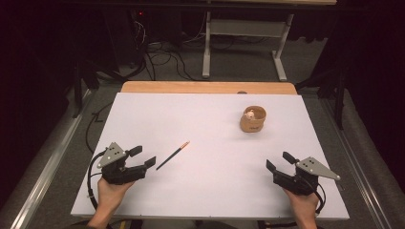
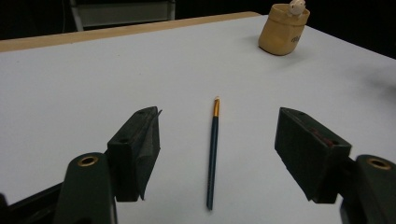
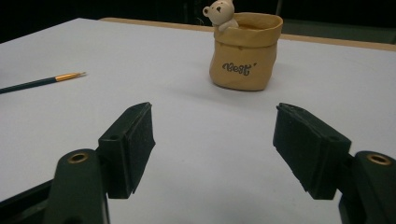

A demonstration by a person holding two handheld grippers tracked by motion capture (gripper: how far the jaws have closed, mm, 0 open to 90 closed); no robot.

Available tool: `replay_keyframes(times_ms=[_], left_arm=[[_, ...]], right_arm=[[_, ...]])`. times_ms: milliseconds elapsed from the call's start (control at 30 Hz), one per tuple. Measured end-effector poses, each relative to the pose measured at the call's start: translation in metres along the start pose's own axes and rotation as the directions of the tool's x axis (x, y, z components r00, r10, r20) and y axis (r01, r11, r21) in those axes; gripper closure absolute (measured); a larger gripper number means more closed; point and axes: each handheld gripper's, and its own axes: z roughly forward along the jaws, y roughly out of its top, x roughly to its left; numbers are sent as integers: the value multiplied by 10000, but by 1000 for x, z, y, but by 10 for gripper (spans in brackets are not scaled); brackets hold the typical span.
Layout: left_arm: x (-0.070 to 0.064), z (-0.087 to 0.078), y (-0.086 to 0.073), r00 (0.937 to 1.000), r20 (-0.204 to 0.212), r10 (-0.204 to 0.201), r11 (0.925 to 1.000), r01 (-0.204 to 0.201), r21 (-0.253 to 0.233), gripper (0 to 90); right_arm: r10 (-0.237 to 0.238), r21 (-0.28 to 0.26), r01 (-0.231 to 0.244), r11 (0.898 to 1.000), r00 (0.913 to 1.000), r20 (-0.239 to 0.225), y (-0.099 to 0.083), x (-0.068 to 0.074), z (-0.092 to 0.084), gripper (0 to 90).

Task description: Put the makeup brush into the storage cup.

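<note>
The left gripper (image 1: 143, 156), jaws spread, lines up on the brush (image 2: 213, 151) to grab it; the right gripper (image 1: 279, 161), also spread, faces the pot (image 3: 244, 50)

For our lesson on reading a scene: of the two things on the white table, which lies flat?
The dark paintbrush lies flat near the left gripper; the tan bear pot stands upright, farther back.
</note>
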Motion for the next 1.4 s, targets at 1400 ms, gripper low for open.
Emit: replay_keyframes(times_ms=[1400], left_arm=[[-4, 2, 3, 10000, 11, 13, 10000, -13, 51, 313]], right_arm=[[79, 133, -80, 9999, 10000, 53, -1, -1, 1, 305]])
